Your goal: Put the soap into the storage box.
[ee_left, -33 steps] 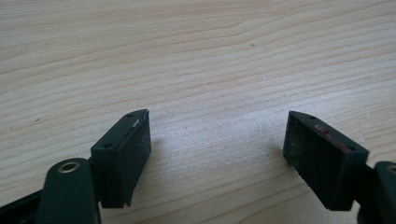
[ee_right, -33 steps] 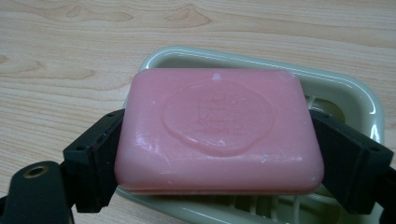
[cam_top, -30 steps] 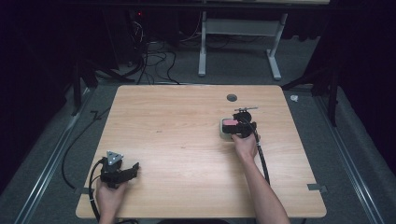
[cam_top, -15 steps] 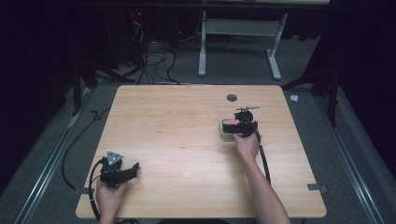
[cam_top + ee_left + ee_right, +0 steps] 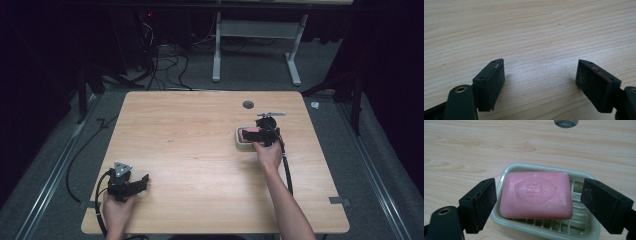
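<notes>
Item: pink soap bar, lying in the pale green dish on the tabletop, right of centre. Not yet gripped; any lift is left to you. Your right tongs: spread wide, flanking soap, touching nothing. Your left tongs: spread, empty, over bare wood.

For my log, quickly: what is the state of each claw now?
Left claw: open, holding nothing, over bare table.
Right claw: open, straddling the pink soap in its dish, not gripping.
</notes>
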`<control>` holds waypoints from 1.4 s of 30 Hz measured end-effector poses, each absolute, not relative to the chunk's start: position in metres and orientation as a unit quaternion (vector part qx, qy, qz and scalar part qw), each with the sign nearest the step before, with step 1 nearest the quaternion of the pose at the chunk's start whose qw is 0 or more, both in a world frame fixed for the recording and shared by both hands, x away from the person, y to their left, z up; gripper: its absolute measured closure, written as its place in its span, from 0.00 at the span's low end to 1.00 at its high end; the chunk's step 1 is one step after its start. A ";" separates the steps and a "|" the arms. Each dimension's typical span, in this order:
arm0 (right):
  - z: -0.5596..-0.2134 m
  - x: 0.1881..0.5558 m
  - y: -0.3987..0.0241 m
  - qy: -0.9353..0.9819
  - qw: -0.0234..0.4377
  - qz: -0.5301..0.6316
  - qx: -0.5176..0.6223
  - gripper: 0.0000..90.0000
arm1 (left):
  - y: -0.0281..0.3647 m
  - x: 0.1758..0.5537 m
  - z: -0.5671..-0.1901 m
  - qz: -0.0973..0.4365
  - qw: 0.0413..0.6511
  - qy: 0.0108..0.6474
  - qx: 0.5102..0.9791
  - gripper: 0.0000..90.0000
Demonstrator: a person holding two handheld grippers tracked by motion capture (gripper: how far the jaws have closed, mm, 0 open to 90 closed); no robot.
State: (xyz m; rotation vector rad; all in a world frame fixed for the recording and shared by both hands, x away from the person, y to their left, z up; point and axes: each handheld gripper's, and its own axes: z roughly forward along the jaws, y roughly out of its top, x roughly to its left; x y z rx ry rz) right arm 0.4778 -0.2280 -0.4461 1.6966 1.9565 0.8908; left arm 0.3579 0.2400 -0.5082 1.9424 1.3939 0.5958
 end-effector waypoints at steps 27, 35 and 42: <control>-0.417 0.450 -0.236 0.709 0.217 0.347 0.575 0.16 | 0.240 0.358 -0.508 0.228 0.332 0.534 0.743 0.26; -0.413 0.439 -0.241 0.708 0.226 0.347 0.573 0.17 | 0.240 0.358 -0.508 0.228 0.333 0.534 0.743 0.26; -0.414 0.432 -0.249 0.709 0.227 0.345 0.571 0.17 | 0.240 0.358 -0.508 0.228 0.332 0.534 0.743 0.26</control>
